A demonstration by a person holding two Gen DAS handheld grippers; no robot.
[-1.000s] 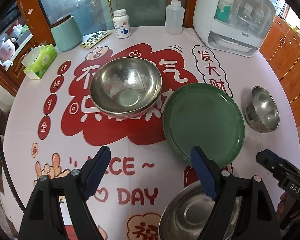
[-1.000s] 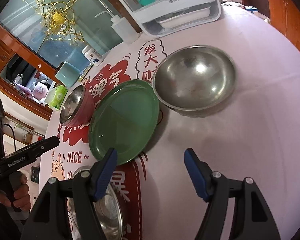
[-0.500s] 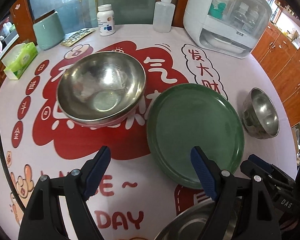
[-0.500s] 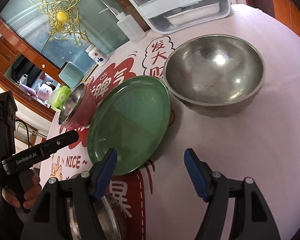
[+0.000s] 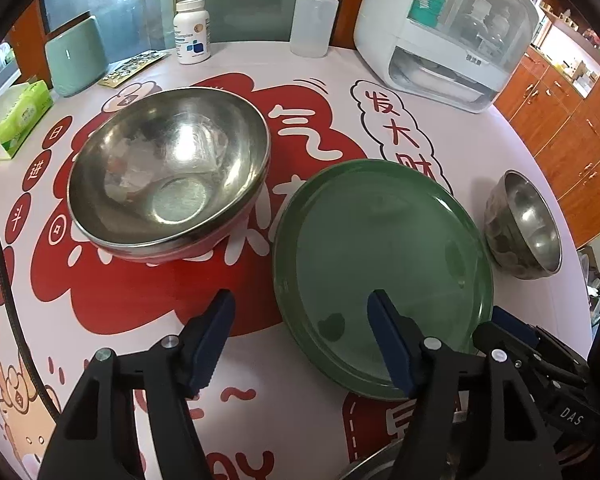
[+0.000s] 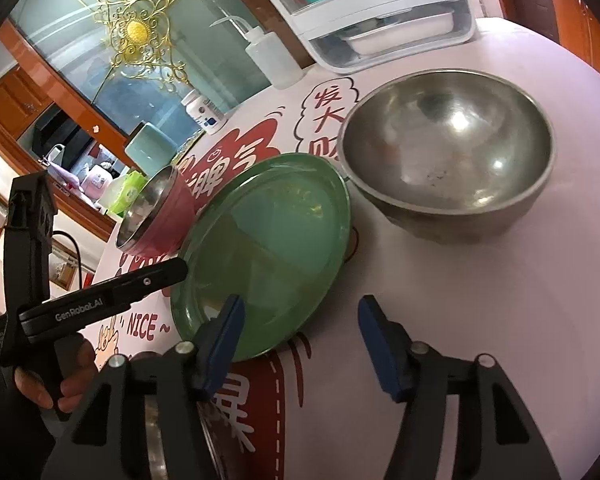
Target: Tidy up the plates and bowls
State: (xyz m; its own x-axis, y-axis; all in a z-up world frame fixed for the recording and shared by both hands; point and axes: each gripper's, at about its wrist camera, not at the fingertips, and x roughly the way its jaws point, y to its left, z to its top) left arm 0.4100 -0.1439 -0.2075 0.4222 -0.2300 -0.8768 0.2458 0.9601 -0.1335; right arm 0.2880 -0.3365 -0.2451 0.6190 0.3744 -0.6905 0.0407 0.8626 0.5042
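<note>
A green plate (image 5: 380, 268) lies on the pink and red tablecloth, flanked by a steel bowl with a red outside (image 5: 168, 176) on its left and a plain steel bowl (image 5: 524, 224) on its right. My left gripper (image 5: 302, 340) hovers over the plate's near left rim with its jaws closing; the pads touch nothing. In the right wrist view the green plate (image 6: 268, 248) sits between the red bowl (image 6: 156, 212) and the plain steel bowl (image 6: 448, 152). My right gripper (image 6: 300, 344) hangs at the plate's near right rim, jaws closing on nothing.
Another steel bowl (image 5: 376, 468) sits under the grippers at the near edge. At the back stand a white countertop appliance (image 5: 448, 40), a squeeze bottle (image 5: 312, 20), a pill bottle (image 5: 192, 32), a green canister (image 5: 76, 60) and a tissue box (image 5: 16, 120). The table edge curves off right.
Both grippers have come down and closer to the green plate, and both pairs of jaws stand narrower than before. The near steel bowl has slid almost out of view.
</note>
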